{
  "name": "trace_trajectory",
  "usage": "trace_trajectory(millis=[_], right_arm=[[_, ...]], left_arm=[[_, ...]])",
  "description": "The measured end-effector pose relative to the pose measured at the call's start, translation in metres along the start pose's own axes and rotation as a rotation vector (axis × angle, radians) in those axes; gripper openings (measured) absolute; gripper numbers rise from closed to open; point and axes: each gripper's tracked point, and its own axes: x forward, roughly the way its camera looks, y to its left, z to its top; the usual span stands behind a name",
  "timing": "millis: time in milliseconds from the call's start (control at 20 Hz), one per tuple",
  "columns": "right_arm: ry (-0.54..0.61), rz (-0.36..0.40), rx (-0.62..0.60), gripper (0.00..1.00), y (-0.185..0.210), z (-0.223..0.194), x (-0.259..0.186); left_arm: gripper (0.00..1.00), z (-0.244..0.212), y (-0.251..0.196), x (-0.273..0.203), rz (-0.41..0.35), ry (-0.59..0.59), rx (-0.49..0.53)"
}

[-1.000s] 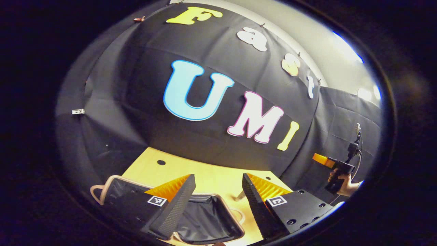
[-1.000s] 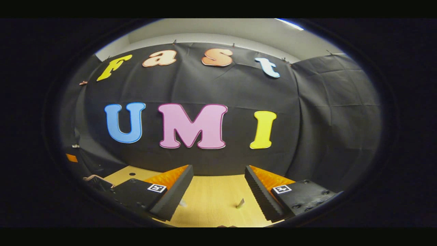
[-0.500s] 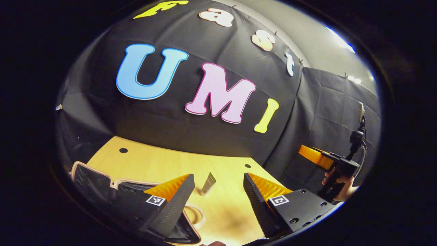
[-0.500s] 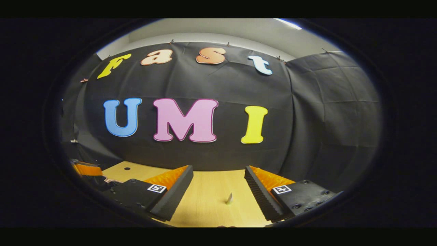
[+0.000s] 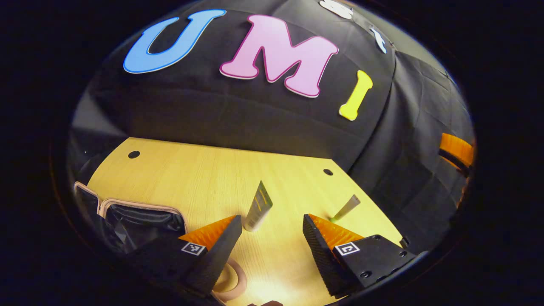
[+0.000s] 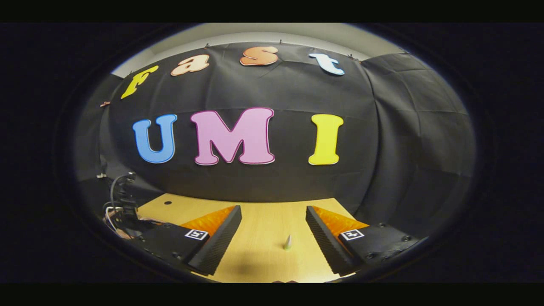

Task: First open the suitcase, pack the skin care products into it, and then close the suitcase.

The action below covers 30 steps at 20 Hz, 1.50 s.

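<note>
While the suitcase [image 5: 140,216] lies open at the near left, two skincare tubes [image 5: 258,207] stand on the table [image 5: 191,170]. Both look light, slim and easily toppled; pinch mid-body. Left gripper [image 5: 272,238] and right gripper [image 6: 274,238] are spread, empty.

The left gripper [image 5: 272,231] is held up in the air. It tips down, and its two fingers are spread wide apart with nothing between them. The right gripper [image 6: 273,223] is held up too, pointing more flat and straight ahead. Its fingers are also wide apart and hold nothing.
</note>
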Motion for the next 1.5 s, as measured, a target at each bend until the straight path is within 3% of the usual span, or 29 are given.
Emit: trace_trajectory(millis=[300, 550, 600, 650, 700, 750, 950, 1000, 1150, 1200, 1300, 1350, 1400, 1450, 1500], right_arm=[[0.099, 0.047, -0.07, 0.97, -0.025, -0.042, 0.024], [0.164, 0.037, -0.05, 0.97, -0.056, -0.088, 0.041], [0.178, 0.034, -0.046, 0.97, -0.059, -0.098, 0.047], [0.199, 0.036, -0.044, 0.96, -0.062, -0.111, 0.054], [0.229, 0.043, -0.049, 0.96, -0.063, -0.127, 0.062], [0.269, 0.061, -0.048, 0.96, -0.061, -0.145, 0.068], [0.393, 0.138, -0.007, 0.94, -0.046, -0.2, 0.083], [0.413, 0.153, -0.012, 1.0, -0.04, -0.209, 0.093], [0.461, 0.206, -0.011, 0.97, -0.018, -0.239, 0.121], [0.479, 0.213, 0.0, 0.94, -0.015, -0.249, 0.132], [0.539, 0.207, 0.025, 0.97, -0.011, -0.274, 0.147], [0.571, 0.202, 0.041, 0.98, -0.011, -0.286, 0.153], [0.606, 0.188, 0.049, 0.98, -0.013, -0.301, 0.159], [0.629, 0.19, 0.061, 0.95, -0.012, -0.31, 0.162], [0.662, 0.184, 0.068, 0.86, -0.012, -0.321, 0.162]], left_arm=[[0.95, -0.038, 0.022, 0.088, 0.105, 0.129, 0.062], [0.95, -0.059, 0.027, 0.132, 0.145, 0.205, 0.105], [0.92, -0.057, 0.026, 0.126, 0.17, 0.213, 0.106], [0.72, -0.063, 0.032, 0.142, 0.195, 0.232, 0.119], [0.53, -0.061, 0.032, 0.131, 0.225, 0.242, 0.126], [0.49, -0.061, 0.029, 0.128, 0.228, 0.262, 0.122], [0.47, -0.047, 0.004, 0.1, 0.198, 0.28, 0.055], [0.48, -0.04, -0.006, 0.088, 0.185, 0.272, 0.032], [0.47, -0.02, -0.021, 0.047, 0.163, 0.239, -0.005], [0.47, -0.015, -0.022, 0.031, 0.166, 0.232, -0.015], [0.51, -0.013, -0.024, 0.001, 0.164, 0.243, -0.044], [0.44, -0.012, -0.022, -0.012, 0.173, 0.245, -0.053], [0.47, -0.011, -0.018, -0.027, 0.189, 0.246, -0.055], [0.44, -0.01, -0.012, -0.042, 0.214, 0.247, -0.057], [0.47, -0.009, -0.004, -0.055, 0.236, 0.244, -0.064]])
